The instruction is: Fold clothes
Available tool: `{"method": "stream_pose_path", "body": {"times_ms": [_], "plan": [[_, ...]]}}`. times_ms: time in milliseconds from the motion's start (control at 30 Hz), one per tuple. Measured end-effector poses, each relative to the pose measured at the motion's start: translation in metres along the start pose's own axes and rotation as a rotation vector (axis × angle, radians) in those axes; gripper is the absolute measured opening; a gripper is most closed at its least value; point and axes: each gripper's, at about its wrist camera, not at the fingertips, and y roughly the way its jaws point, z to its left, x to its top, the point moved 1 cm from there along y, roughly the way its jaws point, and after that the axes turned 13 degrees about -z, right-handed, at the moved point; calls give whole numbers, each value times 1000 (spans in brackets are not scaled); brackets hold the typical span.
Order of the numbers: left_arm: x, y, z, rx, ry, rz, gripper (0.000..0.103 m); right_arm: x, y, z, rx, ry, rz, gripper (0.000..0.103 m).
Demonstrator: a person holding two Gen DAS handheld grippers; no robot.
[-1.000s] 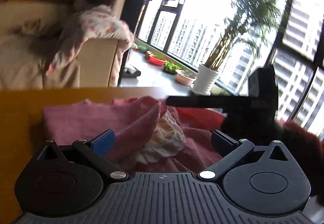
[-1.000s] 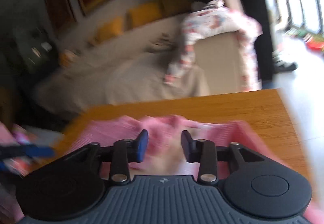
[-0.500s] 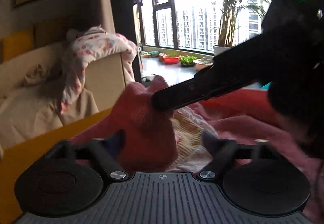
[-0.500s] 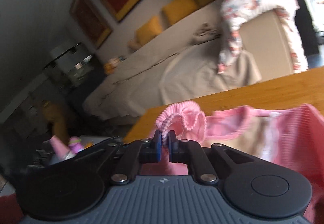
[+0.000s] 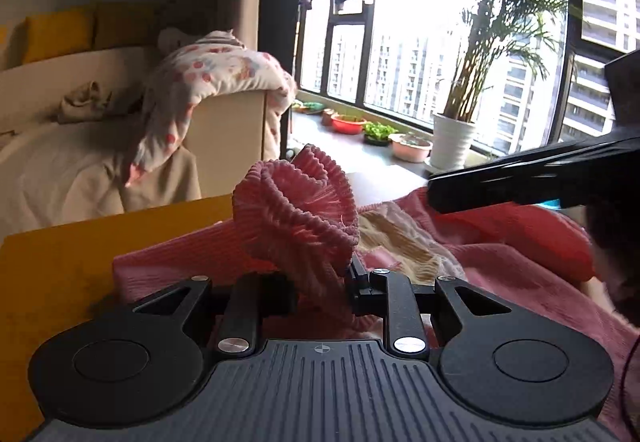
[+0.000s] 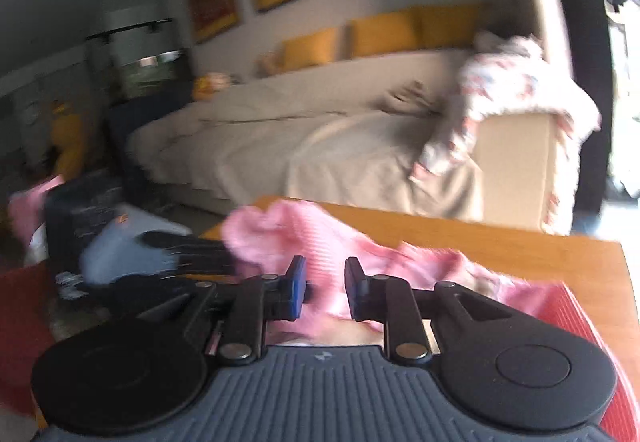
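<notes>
A living room with a beige sofa [image 6: 320,146] and a tall window [image 5: 420,54] lies behind a wooden table [image 6: 500,246], the largest thing carrying the work. Across it, reaching its near-left corner in the left wrist view, sprawls a pink knit garment [image 5: 500,262], rumpled, with a striped lining showing.

The step in hand looks like gathering a sleeve or hem to lay it over the body of the garment. The ribbed cuff [image 5: 296,202] stands bunched and raised above the table's near edge.

The left gripper [image 5: 322,282] is clenched on that cuff. The right gripper [image 6: 325,288] is parted a little, cloth lying between its fingers; through the blur, whether it touches them I cannot tell.

Next, the held cuff likely needs carrying across and setting flat.
</notes>
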Motion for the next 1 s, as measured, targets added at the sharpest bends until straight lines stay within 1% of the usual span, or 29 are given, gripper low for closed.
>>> {"method": "stream_pose_path", "body": {"times_ms": [133, 167, 400, 467, 500, 533, 567, 600, 633, 700, 767, 833, 900, 1000], "plan": [[1, 3, -7, -16, 26, 6, 26, 2, 3, -10, -56, 52, -9, 43], [1, 4, -9, -21, 29, 9, 26, 1, 7, -9, -68, 35, -2, 47], [-3, 8, -14, -33, 35, 31, 27, -6, 39, 6, -151, -120, 61, 48], [-4, 8, -16, -34, 49, 45, 34, -7, 48, 10, -174, -164, 79, 48], [-5, 8, -17, -40, 56, 53, 39, -8, 52, 12, -186, -186, 88, 46], [-5, 6, -20, -52, 62, 62, 46, -9, 57, 14, -197, -208, 97, 39], [-6, 3, -21, -69, 62, 71, 52, -10, 57, 11, -203, -199, 107, 37], [-6, -2, -21, -96, 48, 78, 61, -11, 56, 6, -208, -185, 117, 37], [-6, -7, -19, -123, 26, 80, 66, -11, 55, 2, -213, -171, 127, 37], [-5, -14, -14, -141, -21, 80, 71, -13, 54, -7, -219, -155, 144, 37], [-5, -16, -8, -124, -42, 86, 71, -16, 55, -13, -223, -131, 157, 37], [-5, -14, -3, -103, -42, 92, 71, -19, 57, -18, -226, -117, 170, 37], [-4, -11, 2, -90, -59, 97, 71, -22, 58, -15, -230, -142, 177, 37], [-4, -9, 11, -79, -100, 98, 74, -25, 55, -10, -237, -215, 196, 37]]}}
